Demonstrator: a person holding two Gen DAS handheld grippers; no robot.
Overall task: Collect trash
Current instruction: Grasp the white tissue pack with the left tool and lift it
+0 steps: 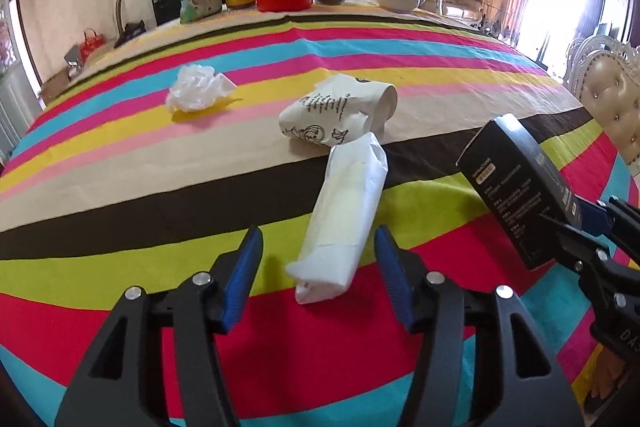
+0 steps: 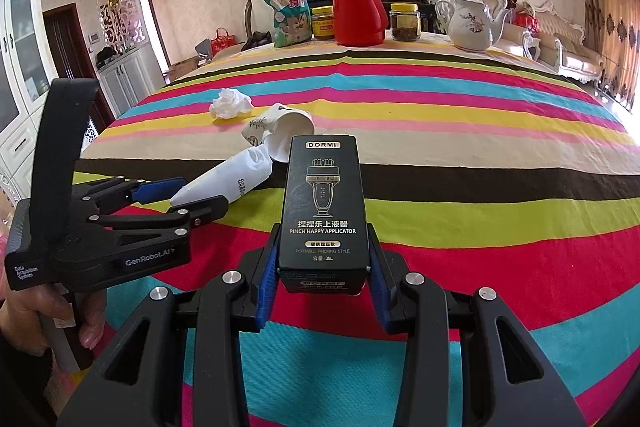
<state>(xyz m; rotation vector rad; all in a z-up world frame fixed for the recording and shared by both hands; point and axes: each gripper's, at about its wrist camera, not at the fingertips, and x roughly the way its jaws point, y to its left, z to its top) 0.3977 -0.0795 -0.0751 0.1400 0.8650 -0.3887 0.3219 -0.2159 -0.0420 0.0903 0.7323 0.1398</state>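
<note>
From my left wrist, my left gripper [image 1: 318, 259] stands half open around the near end of a white folded paper wrapper [image 1: 344, 219], blue pads clear of it on both sides; beyond lie a crushed printed paper cup [image 1: 340, 111] and a crumpled white tissue [image 1: 198, 89] on the striped tablecloth [image 1: 120, 163]; from my right wrist, my right gripper [image 2: 323, 259] clamps an upright black cardboard box [image 2: 324, 211] (labelled DORMI).

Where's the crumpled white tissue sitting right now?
The crumpled tissue lies on the striped tablecloth, left of the tipped paper cup in the left wrist view, apart from both grippers.
</note>
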